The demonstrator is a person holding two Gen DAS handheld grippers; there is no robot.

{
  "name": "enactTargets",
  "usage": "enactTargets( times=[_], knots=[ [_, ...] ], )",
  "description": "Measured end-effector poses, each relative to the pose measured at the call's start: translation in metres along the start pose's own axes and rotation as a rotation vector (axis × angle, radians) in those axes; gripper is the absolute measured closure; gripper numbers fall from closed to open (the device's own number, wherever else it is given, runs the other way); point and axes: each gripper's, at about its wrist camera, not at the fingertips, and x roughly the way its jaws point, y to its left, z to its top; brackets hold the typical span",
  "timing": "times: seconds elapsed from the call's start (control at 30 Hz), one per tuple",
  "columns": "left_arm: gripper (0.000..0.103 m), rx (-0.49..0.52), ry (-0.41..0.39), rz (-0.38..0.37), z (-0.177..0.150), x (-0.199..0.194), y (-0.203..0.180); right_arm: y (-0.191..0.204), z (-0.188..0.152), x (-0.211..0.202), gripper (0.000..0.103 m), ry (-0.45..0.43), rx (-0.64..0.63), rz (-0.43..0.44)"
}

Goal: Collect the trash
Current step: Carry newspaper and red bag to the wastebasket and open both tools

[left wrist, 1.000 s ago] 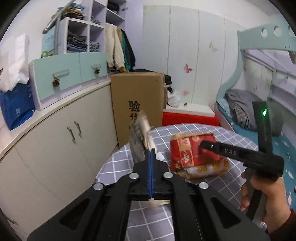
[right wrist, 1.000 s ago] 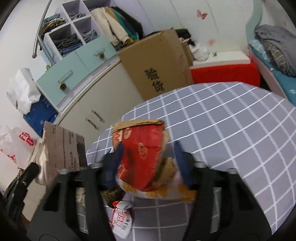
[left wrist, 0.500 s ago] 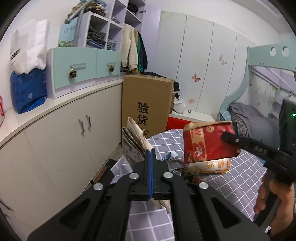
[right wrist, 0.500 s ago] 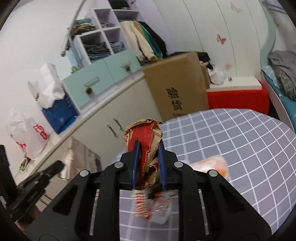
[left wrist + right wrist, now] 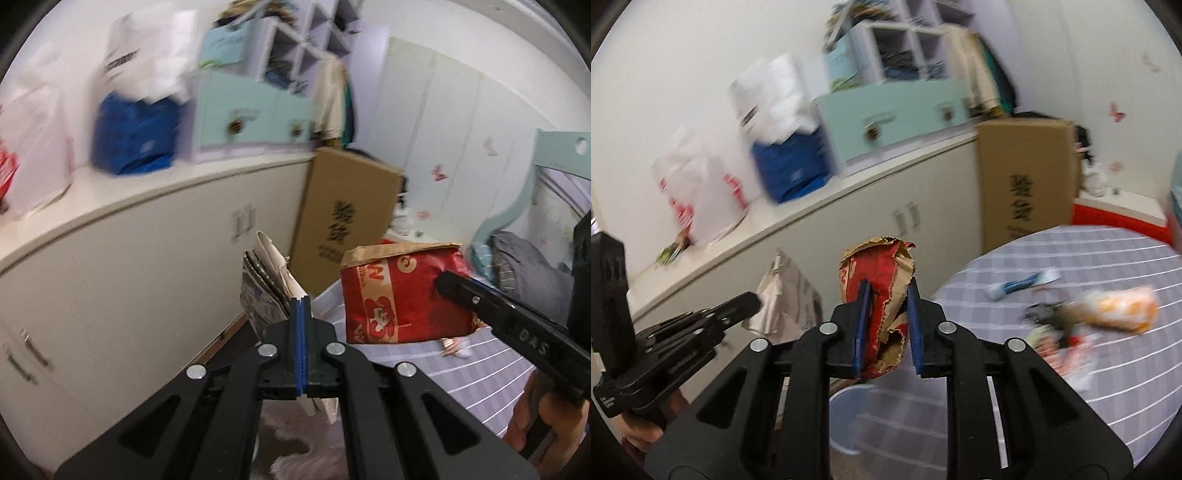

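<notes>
Blurred cabinets (image 5: 110,280) sweep behind. Left hand-held gripper (image 5: 300,310) is clenched on folded paper (image 5: 267,284); right hand-held gripper (image 5: 885,295) pinches the red bag (image 5: 882,295) above a bin (image 5: 849,417), beside the checked counter (image 5: 1089,266) with wrappers (image 5: 1119,310).

A lived-in bedroom: bunk bed (image 5: 517,254) with rumpled bedding, hanging clothes (image 5: 975,70), butterfly wall stickers (image 5: 438,172), cream cabinets (image 5: 147,258).

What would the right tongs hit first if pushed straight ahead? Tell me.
Beyond the red bag they grip, the right tongs aim at the white cupboard doors. Nothing else shows in that line, though blur leaves depth uncertain.
</notes>
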Motion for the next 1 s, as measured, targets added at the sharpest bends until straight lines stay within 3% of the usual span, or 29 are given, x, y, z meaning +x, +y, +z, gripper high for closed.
enactTargets(
  times=[0.23,0.4,0.63,0.87,0.97,1.0],
  knots=[
    [0.103,-0.114,0.093,0.1,-0.039,0.013,0.091,0.079,-0.043,0.064,0.084,0.124,-0.081,0.073],
    [0.103,-0.178,0.188,0.161,-0.073,0.043,0.141,0.115,-0.084,0.114,0.084,0.207,-0.144,0.056],
    [0.103,-0.22,0.307,0.192,-0.109,0.089,0.177,0.122,-0.13,0.17,0.084,0.318,-0.143,0.032],
    [0.103,-0.217,0.379,0.205,-0.127,0.13,0.185,0.102,-0.144,0.193,0.084,0.333,-0.114,-0.033],
    [0.093,-0.204,0.414,0.221,-0.131,0.147,0.184,0.095,-0.148,0.199,0.084,0.34,-0.104,-0.051],
    [0.07,-0.203,0.432,0.219,-0.13,0.153,0.183,0.093,-0.15,0.201,0.084,0.345,-0.098,-0.051]
  ],
)
